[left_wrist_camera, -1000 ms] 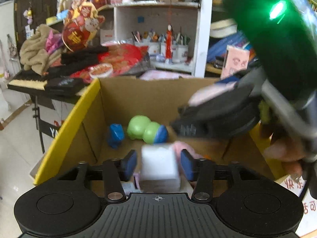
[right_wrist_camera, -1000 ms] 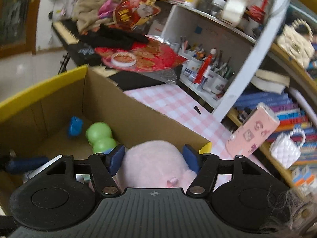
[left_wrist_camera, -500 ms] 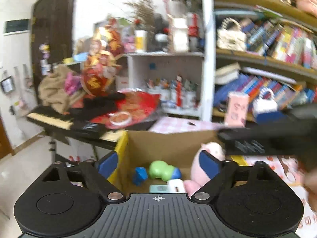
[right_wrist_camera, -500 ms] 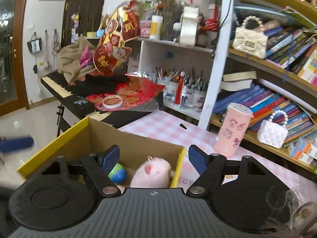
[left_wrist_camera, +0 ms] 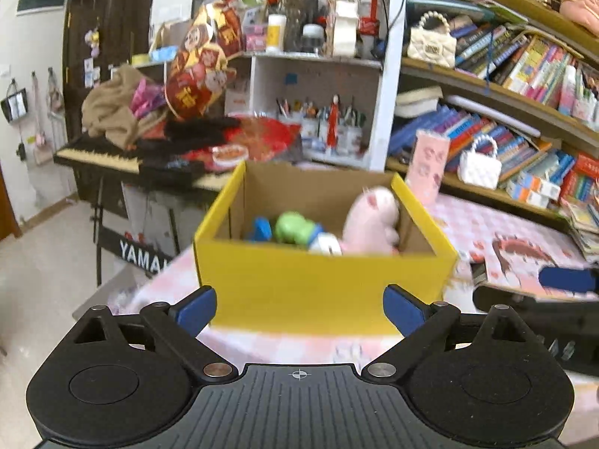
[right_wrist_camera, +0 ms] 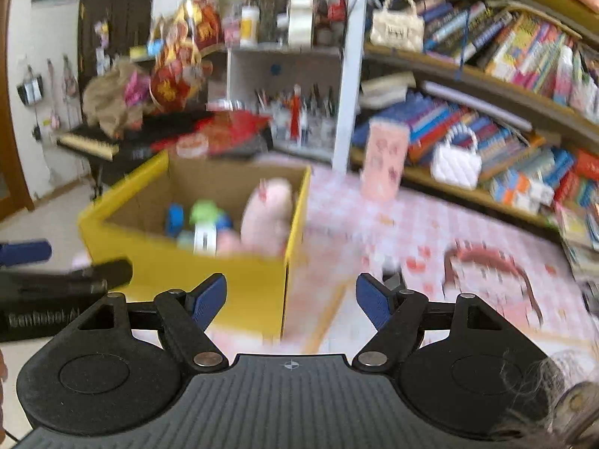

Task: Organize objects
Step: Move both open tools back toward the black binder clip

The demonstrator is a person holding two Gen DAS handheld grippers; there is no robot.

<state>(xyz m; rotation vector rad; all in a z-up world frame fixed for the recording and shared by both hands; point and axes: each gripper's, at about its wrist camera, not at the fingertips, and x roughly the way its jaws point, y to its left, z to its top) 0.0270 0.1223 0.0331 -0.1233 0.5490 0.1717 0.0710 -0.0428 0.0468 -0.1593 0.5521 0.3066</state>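
Observation:
A yellow cardboard box [left_wrist_camera: 322,284] stands on the pink checked table [left_wrist_camera: 498,224]. Inside it lie a pink plush pig [left_wrist_camera: 370,220], a green and blue toy [left_wrist_camera: 295,226], a small blue toy [left_wrist_camera: 262,229] and a white block [left_wrist_camera: 325,245]. My left gripper [left_wrist_camera: 299,308] is open and empty, held back in front of the box's near wall. My right gripper [right_wrist_camera: 291,297] is open and empty, in front of the box's right corner [right_wrist_camera: 187,258]. The pig [right_wrist_camera: 267,213] leans against the box's right wall.
A pink patterned cup [left_wrist_camera: 428,166] stands behind the box. A red-brown mat drawing [right_wrist_camera: 486,262] lies on the table at right. Bookshelves [left_wrist_camera: 505,112] run along the back right; a keyboard [left_wrist_camera: 112,153] piled with clutter stands back left. The right gripper shows at right in the left wrist view [left_wrist_camera: 565,280].
Both grippers have opened and pulled back out of the box. The white block left the left gripper and the pink pig left the right gripper; both now lie in the box.

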